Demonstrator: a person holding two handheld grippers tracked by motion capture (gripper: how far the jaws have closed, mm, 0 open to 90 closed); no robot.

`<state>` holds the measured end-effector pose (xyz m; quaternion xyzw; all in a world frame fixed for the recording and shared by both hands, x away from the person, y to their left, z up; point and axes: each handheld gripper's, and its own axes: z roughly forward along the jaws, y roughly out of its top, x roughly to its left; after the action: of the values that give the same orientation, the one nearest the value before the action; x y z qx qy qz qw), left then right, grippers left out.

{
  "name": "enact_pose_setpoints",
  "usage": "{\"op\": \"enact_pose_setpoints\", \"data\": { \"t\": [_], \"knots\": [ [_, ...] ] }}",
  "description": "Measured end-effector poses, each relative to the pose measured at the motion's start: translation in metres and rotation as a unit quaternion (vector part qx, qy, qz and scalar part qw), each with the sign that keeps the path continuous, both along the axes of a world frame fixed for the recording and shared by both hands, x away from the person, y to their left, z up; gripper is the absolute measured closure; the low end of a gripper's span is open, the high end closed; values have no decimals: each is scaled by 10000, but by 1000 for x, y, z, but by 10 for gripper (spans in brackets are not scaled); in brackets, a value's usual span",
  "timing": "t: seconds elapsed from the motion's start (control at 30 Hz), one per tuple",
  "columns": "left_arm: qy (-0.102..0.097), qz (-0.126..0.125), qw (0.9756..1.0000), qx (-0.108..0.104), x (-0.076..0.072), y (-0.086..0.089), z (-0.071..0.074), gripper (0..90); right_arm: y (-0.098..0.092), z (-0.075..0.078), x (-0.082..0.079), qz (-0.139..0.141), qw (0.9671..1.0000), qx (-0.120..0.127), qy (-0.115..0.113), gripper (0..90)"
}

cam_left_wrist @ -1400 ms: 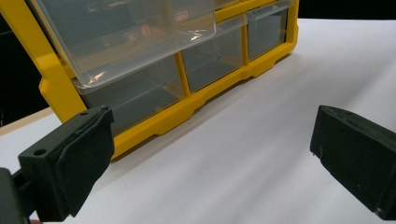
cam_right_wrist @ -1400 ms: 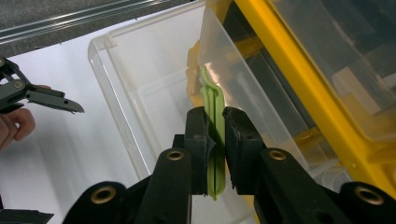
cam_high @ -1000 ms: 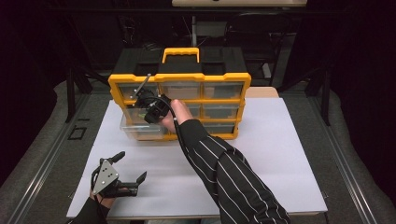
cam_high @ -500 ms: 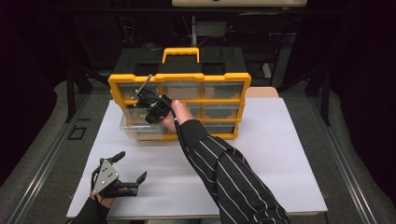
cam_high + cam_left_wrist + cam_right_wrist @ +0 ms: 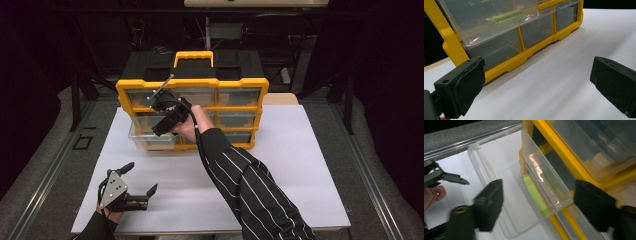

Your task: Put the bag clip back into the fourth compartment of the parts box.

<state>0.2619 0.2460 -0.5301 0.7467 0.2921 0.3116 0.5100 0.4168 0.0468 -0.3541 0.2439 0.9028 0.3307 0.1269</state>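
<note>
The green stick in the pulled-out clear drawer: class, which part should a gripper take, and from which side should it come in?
Probably grip the green stick near its middle, jaws across its narrow width, coming down through the open top of the clear drawer. It lies flat on the drawer floor, close against the drawer above, so one jaw has little room there. The right gripper hangs open over it.

A yellow drawer organizer (image 5: 240,95) with a yellow top handle and clear plastic drawers is stood upright at the far side of the white-covered bench (image 5: 300,165). A clear drawer (image 5: 499,187) at its lower left is pulled out. A light green pen-like stick (image 5: 535,195) is seen lying inside it.
</note>
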Motion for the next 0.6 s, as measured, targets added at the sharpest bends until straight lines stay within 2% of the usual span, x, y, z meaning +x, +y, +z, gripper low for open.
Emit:
{"op": "enact_pose_setpoints", "data": {
  "t": [0.23, 0.6],
  "knots": [
    [-6, -15, 10000, -15, 0, 0, 0, 2, -19, 7, -9, -2, 9999, 53, -128, 84],
    [13, -36, 10000, -6, 0, -1, 0, 2, -54, -3, -25, -68, 9996, 68, -268, 0]
  ]
}}
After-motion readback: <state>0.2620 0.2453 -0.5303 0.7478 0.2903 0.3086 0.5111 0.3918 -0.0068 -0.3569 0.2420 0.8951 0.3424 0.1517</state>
